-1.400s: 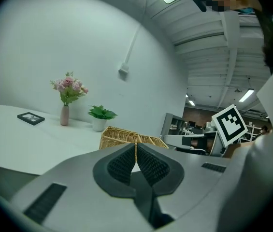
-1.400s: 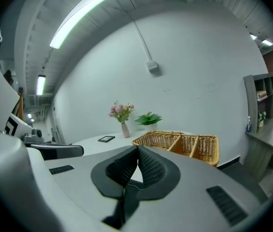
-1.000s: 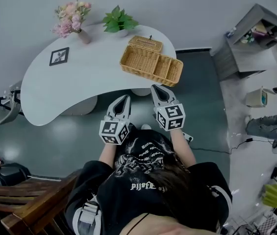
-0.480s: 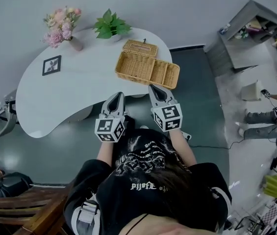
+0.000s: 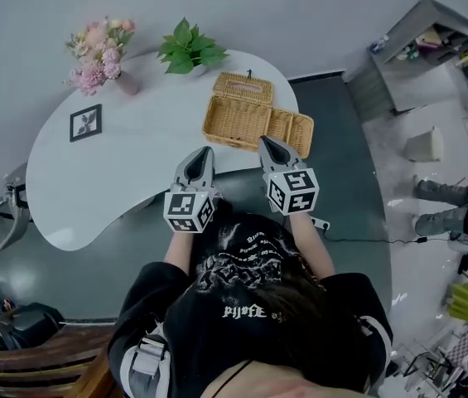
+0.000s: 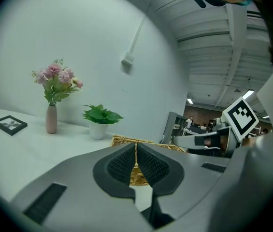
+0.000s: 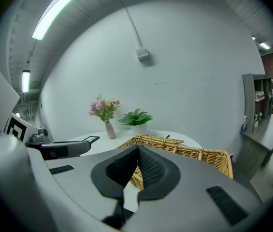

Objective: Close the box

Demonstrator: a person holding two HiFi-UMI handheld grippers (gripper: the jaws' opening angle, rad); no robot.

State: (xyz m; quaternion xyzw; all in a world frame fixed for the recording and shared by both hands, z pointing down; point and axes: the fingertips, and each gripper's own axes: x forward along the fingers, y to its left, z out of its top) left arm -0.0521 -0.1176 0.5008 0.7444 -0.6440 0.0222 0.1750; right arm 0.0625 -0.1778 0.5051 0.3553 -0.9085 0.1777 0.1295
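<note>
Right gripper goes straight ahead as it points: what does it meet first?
Likely the near wall of the wicker box, dead ahead of the right gripper; depth is unclear.

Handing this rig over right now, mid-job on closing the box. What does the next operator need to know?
The left gripper is shut and empty, hovering over the near edge of the white table, short of the box.
The right gripper is shut and empty, with its tip close to the box's near wall; whether it touches is not clear.
The wicker box sits at the table's right end, open. Its lid lies open at the far side, toward the plant.
Done: nothing on the box yet.
Left: reach the lid, swing it forward over the box, seat it.
</note>
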